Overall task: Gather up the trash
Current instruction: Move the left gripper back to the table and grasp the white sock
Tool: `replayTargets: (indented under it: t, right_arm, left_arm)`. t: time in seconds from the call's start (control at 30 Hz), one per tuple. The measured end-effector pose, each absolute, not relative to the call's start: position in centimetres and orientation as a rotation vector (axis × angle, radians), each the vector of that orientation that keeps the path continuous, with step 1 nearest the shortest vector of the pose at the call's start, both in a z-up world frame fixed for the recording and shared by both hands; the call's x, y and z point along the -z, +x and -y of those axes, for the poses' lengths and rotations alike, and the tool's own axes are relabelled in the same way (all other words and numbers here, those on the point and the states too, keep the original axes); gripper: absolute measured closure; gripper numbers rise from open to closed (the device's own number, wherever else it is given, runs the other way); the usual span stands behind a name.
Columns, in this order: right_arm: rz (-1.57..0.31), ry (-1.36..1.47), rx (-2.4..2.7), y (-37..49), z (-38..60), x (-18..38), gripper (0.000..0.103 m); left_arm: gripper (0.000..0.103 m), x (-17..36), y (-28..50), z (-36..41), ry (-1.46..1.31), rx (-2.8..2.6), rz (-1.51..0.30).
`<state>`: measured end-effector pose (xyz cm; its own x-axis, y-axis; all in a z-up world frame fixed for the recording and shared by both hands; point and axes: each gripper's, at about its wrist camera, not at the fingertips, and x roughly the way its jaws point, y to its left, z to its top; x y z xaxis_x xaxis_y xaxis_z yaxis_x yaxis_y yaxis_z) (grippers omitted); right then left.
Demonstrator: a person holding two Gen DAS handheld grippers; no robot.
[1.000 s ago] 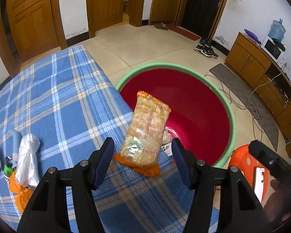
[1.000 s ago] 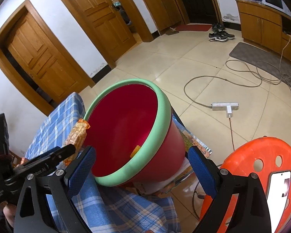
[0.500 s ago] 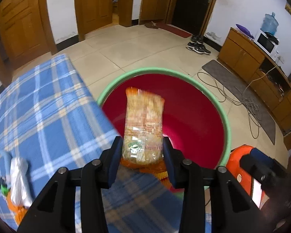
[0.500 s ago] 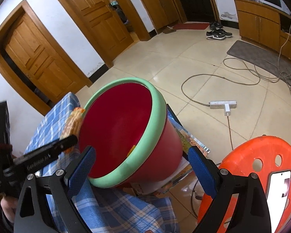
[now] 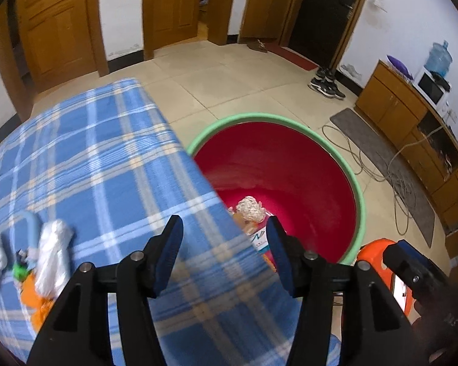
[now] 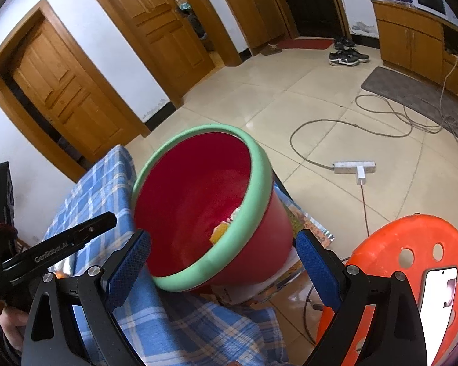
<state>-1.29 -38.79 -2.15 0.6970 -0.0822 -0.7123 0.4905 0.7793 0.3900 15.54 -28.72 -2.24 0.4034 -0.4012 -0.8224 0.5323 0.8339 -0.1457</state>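
A red bin with a green rim (image 5: 290, 164) stands beside the table; it also shows in the right wrist view (image 6: 253, 164). The orange snack packet (image 5: 249, 209) lies inside it on other wrappers, and its edge shows in the right wrist view (image 6: 219, 232). My left gripper (image 5: 224, 251) is open and empty above the table edge near the bin. My right gripper (image 6: 223, 263) is open and empty, its fingers either side of the bin's near rim. More trash lies on the blue plaid tablecloth (image 5: 85, 164): a white plastic bag (image 5: 52, 254) and orange wrapper (image 5: 33, 297) at the left.
An orange plastic stool (image 6: 406, 262) with a phone on it stands right of the bin. Cables and a power strip (image 6: 354, 167) lie on the tiled floor. Wooden doors line the far wall. A printed sheet (image 6: 299, 222) lies under the bin.
My left gripper opened and let go of the snack packet, which dropped into the bin. The left gripper then pulled back over the table. The right gripper stayed put.
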Motion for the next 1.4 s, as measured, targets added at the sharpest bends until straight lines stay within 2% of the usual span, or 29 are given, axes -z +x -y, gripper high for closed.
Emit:
replayTargets:
  t: [0.4,0.8,1.13,1.4]
  right_arm:
    - [-0.754,0.554,0.269,-0.5,34.6,0.7,0.007]
    - [-0.801,0.491,0.221,0.4,30.6,0.9,0.007]
    - [-0.837,0.463,0.187,1.3,28.7,1.6,0.007]
    - [-0.871,0.439,0.172,2.1,27.5,2.2,0.007]
  left_arm:
    - [0.045,0.1,14.6,20.4,0.091,0.466,-0.945]
    - [0.043,-0.4,17.0,12.0,0.063,0.309,-0.916]
    - [0.043,1.8,20.4,6.3,0.063,0.161,-0.932]
    - [0.043,3.7,21.6,5.7,0.139,0.088,-0.901]
